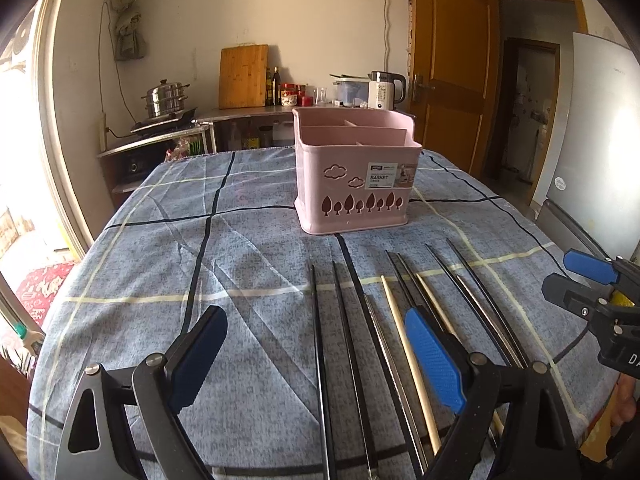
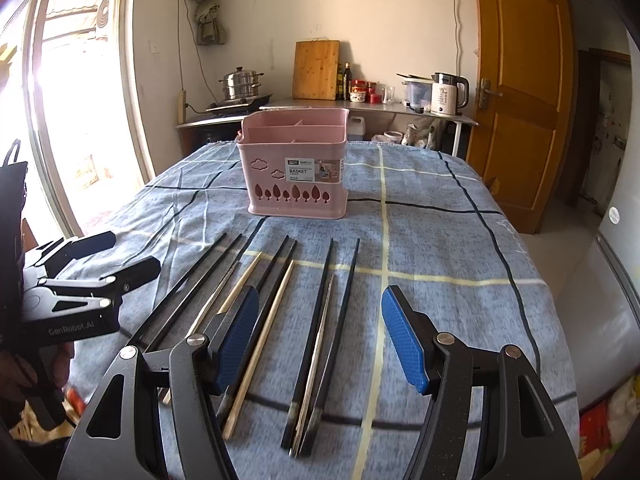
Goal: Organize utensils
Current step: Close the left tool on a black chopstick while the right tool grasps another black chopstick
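A pink utensil basket with dividers stands empty in the middle of the table; it also shows in the right wrist view. Several chopsticks, black, silver and pale wooden, lie in a row in front of it, tips toward the basket. In the right wrist view the black and wooden chopsticks lie between and left of my fingers. My left gripper is open above the left chopsticks. My right gripper is open above the right ones. Both hold nothing.
The table wears a blue plaid cloth. Behind it a counter holds a steamer pot, cutting board, bottles and a kettle. A wooden door stands at the right, a bright window at the left.
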The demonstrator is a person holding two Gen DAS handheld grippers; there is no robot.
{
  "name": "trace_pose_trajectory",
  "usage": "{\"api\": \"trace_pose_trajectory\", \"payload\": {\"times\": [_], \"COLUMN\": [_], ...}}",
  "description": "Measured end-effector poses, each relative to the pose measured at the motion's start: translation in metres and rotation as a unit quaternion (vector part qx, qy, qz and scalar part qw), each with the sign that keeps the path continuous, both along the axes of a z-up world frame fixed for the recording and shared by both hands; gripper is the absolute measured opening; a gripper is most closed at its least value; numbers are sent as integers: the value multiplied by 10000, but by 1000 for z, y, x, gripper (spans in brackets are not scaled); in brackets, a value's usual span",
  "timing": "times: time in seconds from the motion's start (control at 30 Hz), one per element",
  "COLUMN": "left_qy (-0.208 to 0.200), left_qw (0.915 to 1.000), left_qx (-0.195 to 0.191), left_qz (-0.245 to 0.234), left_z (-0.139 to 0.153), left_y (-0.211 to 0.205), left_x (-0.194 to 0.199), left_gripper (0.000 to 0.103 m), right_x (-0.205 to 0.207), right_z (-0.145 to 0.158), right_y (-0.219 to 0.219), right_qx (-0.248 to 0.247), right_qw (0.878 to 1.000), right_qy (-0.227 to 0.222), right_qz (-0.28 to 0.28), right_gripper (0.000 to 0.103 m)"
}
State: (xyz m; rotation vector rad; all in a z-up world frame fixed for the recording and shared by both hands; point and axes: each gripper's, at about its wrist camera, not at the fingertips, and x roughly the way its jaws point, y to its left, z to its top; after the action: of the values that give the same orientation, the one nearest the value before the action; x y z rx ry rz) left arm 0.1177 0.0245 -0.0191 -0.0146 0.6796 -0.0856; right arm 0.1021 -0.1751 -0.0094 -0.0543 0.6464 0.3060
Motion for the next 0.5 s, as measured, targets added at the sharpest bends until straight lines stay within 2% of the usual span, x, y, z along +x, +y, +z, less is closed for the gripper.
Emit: {"api": "trace_pose_trajectory", "payload": {"times": [0.07,0.17,0.33,0.5], "left_qy": [176,404,833,1198], "left_qw": [9997,9992,9965,9927], "left_qx": [-140,-46,-93,-103], "left_qz": [-41,-21,-37,-98], "left_z": [-4,-13,-29,-45], "left_y": [5,7,13,15], "left_x": [17,44,76,95], "left_gripper": [91,86,70,58], "right_x": [15,38,77,108], "right_z": [-2,-6,-25,-45], "right_y": [2,7,20,28], "right_qx": [-2,-73,-188,-178], "right_qw": [10000,9996,9965,9919], "right_qy": [78,252,782,1230], "right_qz": [21,73,223,244], "right_gripper": [64,61,44,33]}}
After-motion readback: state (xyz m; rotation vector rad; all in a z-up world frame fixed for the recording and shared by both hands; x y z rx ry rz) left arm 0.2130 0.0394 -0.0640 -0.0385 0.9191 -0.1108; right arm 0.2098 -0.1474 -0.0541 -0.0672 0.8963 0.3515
